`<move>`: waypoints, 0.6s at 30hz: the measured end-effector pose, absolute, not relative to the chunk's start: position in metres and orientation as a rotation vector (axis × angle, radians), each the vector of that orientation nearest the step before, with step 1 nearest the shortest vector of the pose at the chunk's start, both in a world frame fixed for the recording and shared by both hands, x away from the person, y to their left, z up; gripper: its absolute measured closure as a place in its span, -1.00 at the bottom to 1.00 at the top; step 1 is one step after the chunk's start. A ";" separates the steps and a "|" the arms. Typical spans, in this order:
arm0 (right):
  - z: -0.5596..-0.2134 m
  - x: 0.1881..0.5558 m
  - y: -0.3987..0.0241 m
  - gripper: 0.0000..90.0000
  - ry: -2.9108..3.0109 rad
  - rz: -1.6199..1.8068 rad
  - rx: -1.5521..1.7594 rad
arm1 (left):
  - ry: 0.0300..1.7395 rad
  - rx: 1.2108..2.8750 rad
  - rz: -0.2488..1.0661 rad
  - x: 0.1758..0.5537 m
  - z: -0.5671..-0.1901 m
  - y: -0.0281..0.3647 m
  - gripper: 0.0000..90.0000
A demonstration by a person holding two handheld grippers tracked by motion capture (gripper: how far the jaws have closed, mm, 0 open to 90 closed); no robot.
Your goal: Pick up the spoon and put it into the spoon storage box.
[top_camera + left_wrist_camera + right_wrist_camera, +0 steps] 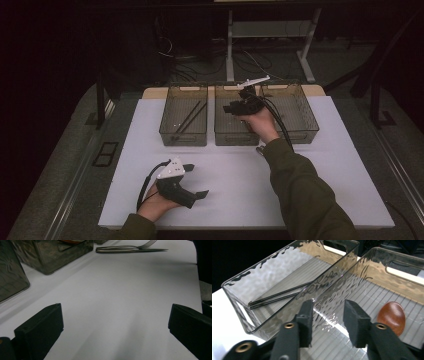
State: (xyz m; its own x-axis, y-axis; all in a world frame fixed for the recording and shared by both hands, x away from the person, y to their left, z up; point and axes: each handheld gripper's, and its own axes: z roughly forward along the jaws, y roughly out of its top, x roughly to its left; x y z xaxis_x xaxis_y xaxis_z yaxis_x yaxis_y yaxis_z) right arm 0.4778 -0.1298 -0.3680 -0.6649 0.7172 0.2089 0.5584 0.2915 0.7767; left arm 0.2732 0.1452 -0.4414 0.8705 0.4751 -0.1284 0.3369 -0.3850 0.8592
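The table (240, 185) is covered by a white sheet, and 3 clear plastic bins stand in a row along its far edge. Taking the middle bin (236, 131) as landmark: the left bin (183, 116) stands just beside it on the left and holds 2 thin black chopsticks (279, 295) lying together; the right bin (295, 114) stands just beside it on the right.

The right hand-held gripper (241, 105) hovers over the middle bin, its jaws apart with nothing between them. In the right gripper view a brown wooden spoon bowl (392, 317) lies on the ribbed floor of that middle bin, to the right of the jaws.

The left hand-held gripper (192, 182) rests on the table well in front of the middle bin, jaws wide apart and empty. A fork and knife (130, 249) lie together on the sheet in front of the bins.
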 end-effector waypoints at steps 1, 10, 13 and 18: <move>-0.367 0.476 -0.131 0.19 2.378 1.320 1.184 | 0.588 2.014 0.170 0.273 -0.441 0.146 -1.00; -0.359 0.457 -0.150 -0.10 2.357 1.365 1.181 | 0.585 2.025 0.176 0.274 -0.441 0.146 -1.00; -0.355 0.449 -0.157 -0.14 2.360 1.376 1.166 | 0.594 2.017 0.170 0.273 -0.442 0.146 -1.00; -0.350 0.432 -0.169 -0.19 2.355 1.397 1.126 | 0.598 2.015 0.168 0.274 -0.442 0.147 -1.00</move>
State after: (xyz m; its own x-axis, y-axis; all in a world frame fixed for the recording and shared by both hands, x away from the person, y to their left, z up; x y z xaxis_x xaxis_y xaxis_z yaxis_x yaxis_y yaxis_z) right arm 0.4318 -0.1693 -0.3499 -0.6966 0.6851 0.2129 0.5155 0.2715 0.8127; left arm 0.2736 0.1471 -0.4417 0.8686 0.4785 -0.1285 0.3415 -0.3905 0.8549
